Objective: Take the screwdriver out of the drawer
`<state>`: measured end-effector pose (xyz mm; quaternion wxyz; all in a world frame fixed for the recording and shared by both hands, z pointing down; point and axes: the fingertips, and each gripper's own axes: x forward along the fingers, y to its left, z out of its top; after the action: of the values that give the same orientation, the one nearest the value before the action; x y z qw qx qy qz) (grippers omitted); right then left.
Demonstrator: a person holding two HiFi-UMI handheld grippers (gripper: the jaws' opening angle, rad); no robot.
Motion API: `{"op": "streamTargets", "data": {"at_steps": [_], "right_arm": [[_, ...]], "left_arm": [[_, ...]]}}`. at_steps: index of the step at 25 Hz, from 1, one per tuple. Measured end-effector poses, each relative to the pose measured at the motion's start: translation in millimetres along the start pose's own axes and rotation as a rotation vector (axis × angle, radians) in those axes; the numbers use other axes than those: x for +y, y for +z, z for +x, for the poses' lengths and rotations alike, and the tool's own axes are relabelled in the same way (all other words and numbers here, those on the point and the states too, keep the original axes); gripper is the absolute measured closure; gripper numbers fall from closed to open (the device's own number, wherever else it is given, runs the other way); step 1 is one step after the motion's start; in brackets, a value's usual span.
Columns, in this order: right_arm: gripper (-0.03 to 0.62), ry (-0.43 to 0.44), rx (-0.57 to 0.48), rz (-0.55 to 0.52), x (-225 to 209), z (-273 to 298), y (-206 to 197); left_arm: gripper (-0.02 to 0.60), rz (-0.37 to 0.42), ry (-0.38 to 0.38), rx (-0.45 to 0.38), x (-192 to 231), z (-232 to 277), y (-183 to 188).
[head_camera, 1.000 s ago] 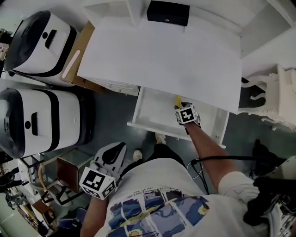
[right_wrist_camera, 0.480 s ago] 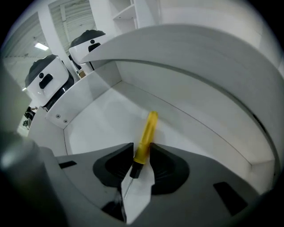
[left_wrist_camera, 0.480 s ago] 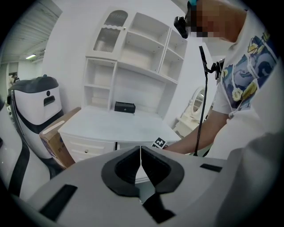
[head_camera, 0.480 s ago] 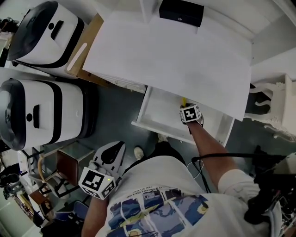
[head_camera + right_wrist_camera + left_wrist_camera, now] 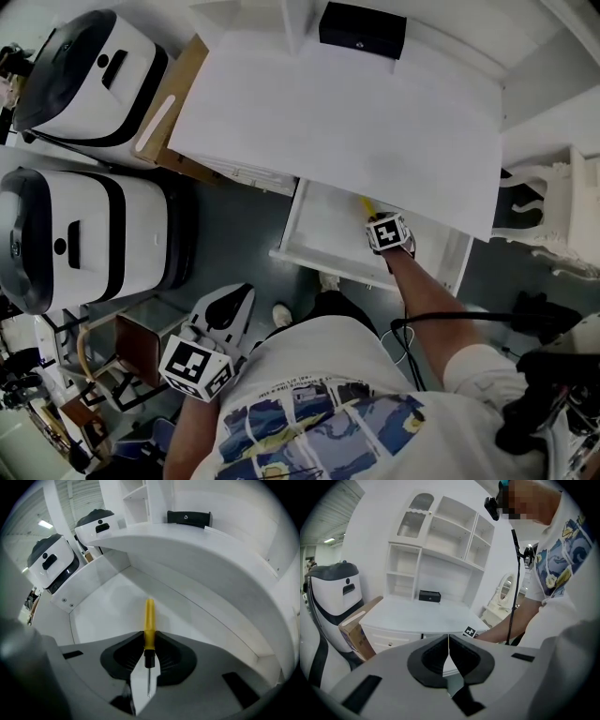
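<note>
The right gripper [image 5: 149, 644] reaches steeply down into the open white drawer [image 5: 323, 239] beneath the white counter [image 5: 356, 112]. Its jaws have just been closing and now clamp the yellow-handled screwdriver [image 5: 149, 620] near the shaft end of its handle, probably for a balanced lift. The screwdriver appears to lie on the drawer floor. The left gripper [image 5: 449, 656] hangs aside with its jaws together, unneeded.

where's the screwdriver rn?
Right of centre in the head view: the screwdriver is in the open drawer under the white desk. Its yellow handle is between the jaws of the right claw, which have just been closing onto it.
</note>
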<state>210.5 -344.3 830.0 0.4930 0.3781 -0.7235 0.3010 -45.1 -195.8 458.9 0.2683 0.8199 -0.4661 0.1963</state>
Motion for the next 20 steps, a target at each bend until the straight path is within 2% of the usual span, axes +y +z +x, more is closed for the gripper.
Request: {"op": "streamTargets", "data": {"at_steps": [10, 20], "right_arm": [[0.500, 0.008, -0.006, -0.050, 21, -37, 4], [0.502, 0.009, -0.067, -0.079, 53, -84, 14]], "left_arm": [[0.566, 0.040, -0.057, -0.047, 5, -15, 2], [0.566, 0.062, -0.088, -0.077, 12, -51, -13]]}}
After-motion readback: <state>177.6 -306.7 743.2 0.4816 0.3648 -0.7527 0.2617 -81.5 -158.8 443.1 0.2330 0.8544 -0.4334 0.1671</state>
